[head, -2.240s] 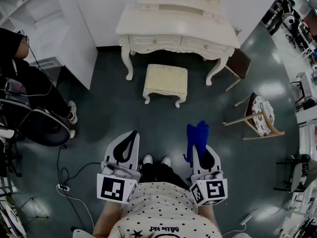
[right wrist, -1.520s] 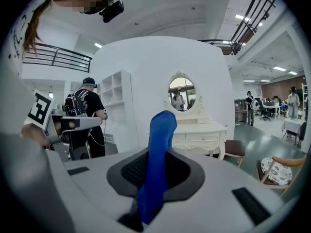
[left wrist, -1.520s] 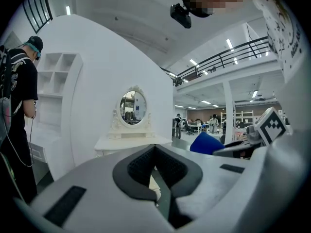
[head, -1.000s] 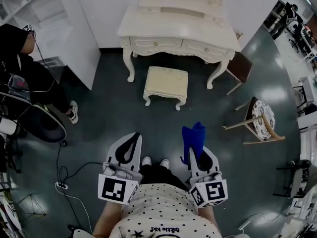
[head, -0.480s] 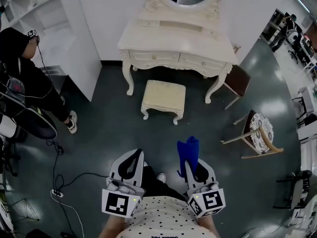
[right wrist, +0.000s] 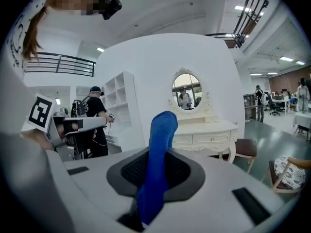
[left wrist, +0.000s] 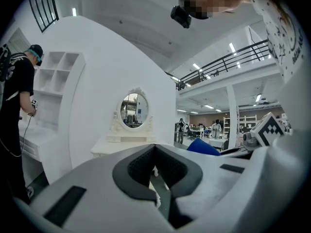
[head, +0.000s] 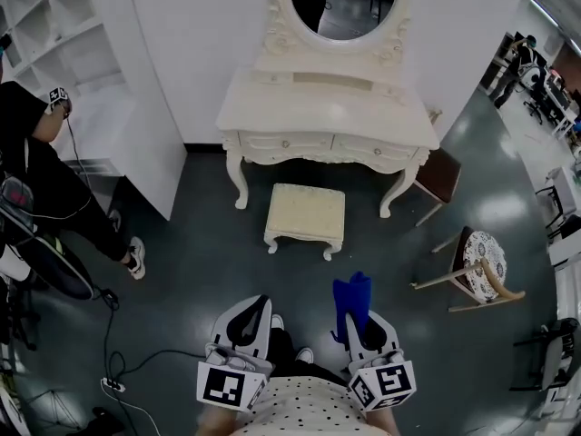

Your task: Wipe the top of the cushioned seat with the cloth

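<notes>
R gripper (head: 363, 316): jaws clamped on blue cloth (head: 352, 296), cloth standing upright. L gripper (head: 247, 318): jaws together, empty. Cushioned stool (head: 306, 212): on floor before dressing table (head: 327, 107), well apart from both grippers.

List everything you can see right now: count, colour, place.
dressing table: 1, cream, against the far wall
mirror: 1, oval, cream frame, on the dressing table
stool: 1, cream, cushioned, on the floor before the dressing table
brown seat: 1, dark brown, right of the dressing table
chair: 1, wooden, patterned cushion, far right
shelves: 1 unit, white, far left
bystander: 1, in black, by the shelves
cables: several, black, floor at lower left
cloth: 1, blue, in the right gripper
left gripper: 1, white, shut, empty
right gripper: 1, white, shut on the cloth
</notes>
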Available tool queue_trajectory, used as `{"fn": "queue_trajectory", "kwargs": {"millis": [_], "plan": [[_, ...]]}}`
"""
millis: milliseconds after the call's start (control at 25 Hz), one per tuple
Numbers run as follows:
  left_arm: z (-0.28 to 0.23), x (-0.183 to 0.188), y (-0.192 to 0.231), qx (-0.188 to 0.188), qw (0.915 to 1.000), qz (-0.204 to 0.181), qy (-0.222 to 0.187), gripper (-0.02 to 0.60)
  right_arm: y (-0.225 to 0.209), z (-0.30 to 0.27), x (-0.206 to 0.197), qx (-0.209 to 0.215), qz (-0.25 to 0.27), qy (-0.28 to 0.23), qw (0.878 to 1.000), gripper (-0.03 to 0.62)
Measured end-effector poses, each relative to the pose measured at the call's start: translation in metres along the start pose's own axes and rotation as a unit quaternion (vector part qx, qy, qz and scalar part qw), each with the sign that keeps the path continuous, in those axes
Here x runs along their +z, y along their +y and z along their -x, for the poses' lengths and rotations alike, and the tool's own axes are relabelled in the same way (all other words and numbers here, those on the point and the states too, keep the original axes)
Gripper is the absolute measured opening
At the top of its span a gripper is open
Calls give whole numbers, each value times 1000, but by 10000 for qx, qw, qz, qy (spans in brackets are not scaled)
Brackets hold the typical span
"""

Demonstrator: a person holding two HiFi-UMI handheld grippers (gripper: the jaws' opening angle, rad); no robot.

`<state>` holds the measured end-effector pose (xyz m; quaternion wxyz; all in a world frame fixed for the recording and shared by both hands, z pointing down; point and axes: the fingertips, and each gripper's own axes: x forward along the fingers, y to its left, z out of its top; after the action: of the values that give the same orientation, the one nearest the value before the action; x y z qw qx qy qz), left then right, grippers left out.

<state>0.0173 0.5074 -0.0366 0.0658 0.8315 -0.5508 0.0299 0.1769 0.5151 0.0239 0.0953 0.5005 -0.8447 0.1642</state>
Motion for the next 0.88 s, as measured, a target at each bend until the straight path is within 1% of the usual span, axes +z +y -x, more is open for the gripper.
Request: {"fn": "queue_trajectory", "kwargs": {"millis": [200,320,400,640,880], "plan": [[-33,28,52,-141,9994,-225,-230,-2,6,-45,35,-139,83,-292,9994,69],[-52,44,86,-136,9982,-305,-506,-2,8,-68,41,-216,28,-382,9990,69],[-59,51,105,-152,9977,-315,-578,-2,10,-79,39,-235,-17,-344,9991,69],[-69,53,145,-130,9977,-135,-646,-2,20,-108,35,-195,-68,-143,9997,69],[-92,41,160,-16,9989,61,-470,-2,10,-134,35,-140,-114,62,9998,69]]}}
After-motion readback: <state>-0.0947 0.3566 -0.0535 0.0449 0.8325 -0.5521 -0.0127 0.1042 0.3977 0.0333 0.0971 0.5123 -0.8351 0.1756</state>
